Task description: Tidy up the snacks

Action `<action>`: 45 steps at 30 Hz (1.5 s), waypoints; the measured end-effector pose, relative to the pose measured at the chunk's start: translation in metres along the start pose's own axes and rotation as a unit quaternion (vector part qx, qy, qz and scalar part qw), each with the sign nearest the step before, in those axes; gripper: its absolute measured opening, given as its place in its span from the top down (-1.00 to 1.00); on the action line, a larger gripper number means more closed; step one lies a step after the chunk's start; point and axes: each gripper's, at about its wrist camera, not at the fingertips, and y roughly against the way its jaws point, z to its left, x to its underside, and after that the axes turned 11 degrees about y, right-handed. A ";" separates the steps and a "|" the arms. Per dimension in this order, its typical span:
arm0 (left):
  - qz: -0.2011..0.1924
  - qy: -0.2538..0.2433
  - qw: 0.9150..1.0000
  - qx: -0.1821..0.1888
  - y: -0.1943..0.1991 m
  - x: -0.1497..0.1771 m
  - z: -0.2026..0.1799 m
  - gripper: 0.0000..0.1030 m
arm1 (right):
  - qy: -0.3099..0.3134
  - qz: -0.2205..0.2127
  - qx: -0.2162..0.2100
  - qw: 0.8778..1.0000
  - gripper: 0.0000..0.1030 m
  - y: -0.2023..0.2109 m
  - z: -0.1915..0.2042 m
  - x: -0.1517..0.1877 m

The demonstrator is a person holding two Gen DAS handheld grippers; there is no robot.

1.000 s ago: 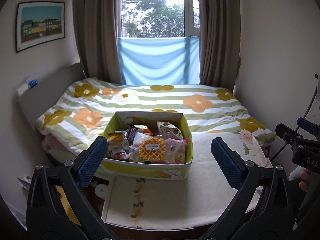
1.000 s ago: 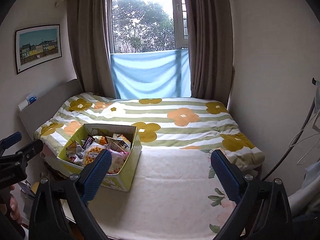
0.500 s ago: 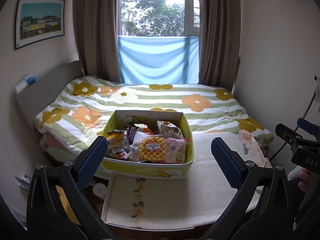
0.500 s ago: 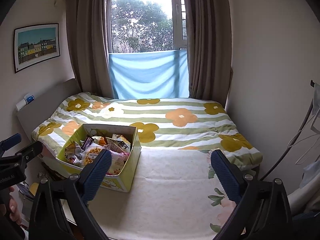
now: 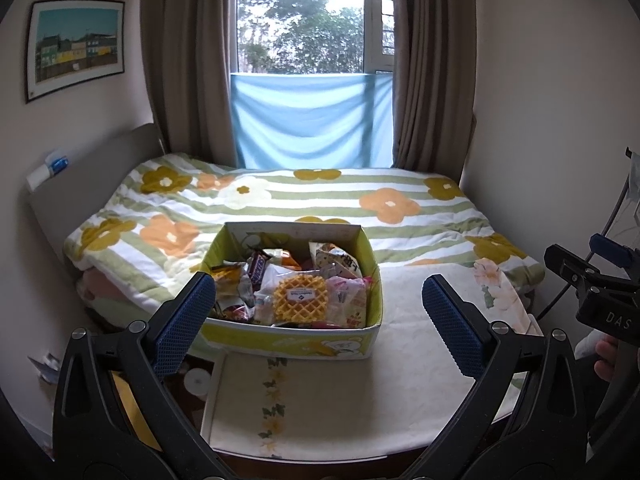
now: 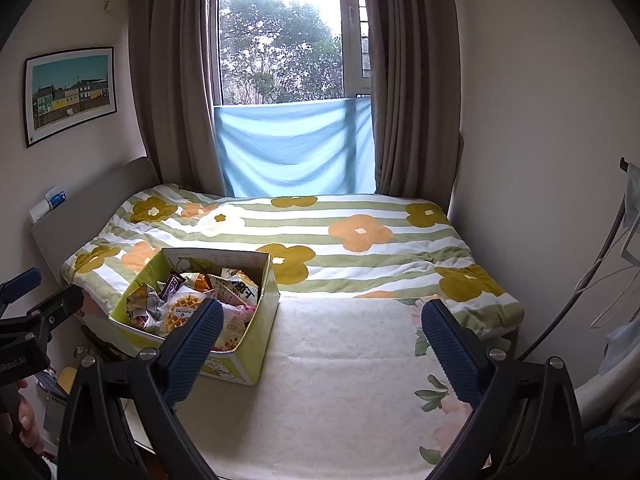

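Snacks [image 5: 298, 298] sit heaped in the box [image 5: 288, 340] on the bed's near left. Both tools, left [image 5: 318, 316] and right [image 6: 320, 342], hang spread apart, holding nothing. Sorting could be starting or over.

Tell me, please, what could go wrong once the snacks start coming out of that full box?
The snack box sits at the left edge of the cream-covered table, so a sideways tug might tip it off. The waffle pack lies atop loose wrappers; pinching it may drag neighbours out. Both tools, left and right, are open and empty.
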 end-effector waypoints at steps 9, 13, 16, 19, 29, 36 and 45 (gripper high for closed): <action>0.000 0.000 1.000 0.005 -0.001 0.002 -0.004 -0.99 | -0.005 0.004 0.007 1.000 -0.92 0.001 -0.002 0.003; -0.001 0.000 1.000 0.006 0.000 0.001 -0.004 -0.99 | -0.005 0.005 0.006 1.000 -0.92 0.001 -0.001 0.002; -0.001 0.000 1.000 0.005 0.001 0.001 -0.004 -0.99 | -0.005 0.005 0.006 1.000 -0.92 0.002 -0.001 0.002; 0.000 0.000 1.000 0.004 0.001 0.001 -0.003 -0.99 | -0.006 0.005 0.007 1.000 -0.92 0.001 -0.001 0.002; -0.001 0.000 1.000 0.002 0.005 0.002 -0.004 -0.99 | -0.005 0.005 0.006 1.000 -0.92 0.001 -0.001 0.001; 0.001 -0.001 1.000 0.002 0.007 0.003 -0.003 -0.99 | -0.006 0.006 0.007 1.000 -0.92 0.001 -0.001 0.001; 0.005 -0.002 1.000 -0.008 0.005 0.007 -0.005 -0.99 | -0.004 0.013 -0.001 1.000 -0.92 0.001 0.005 0.005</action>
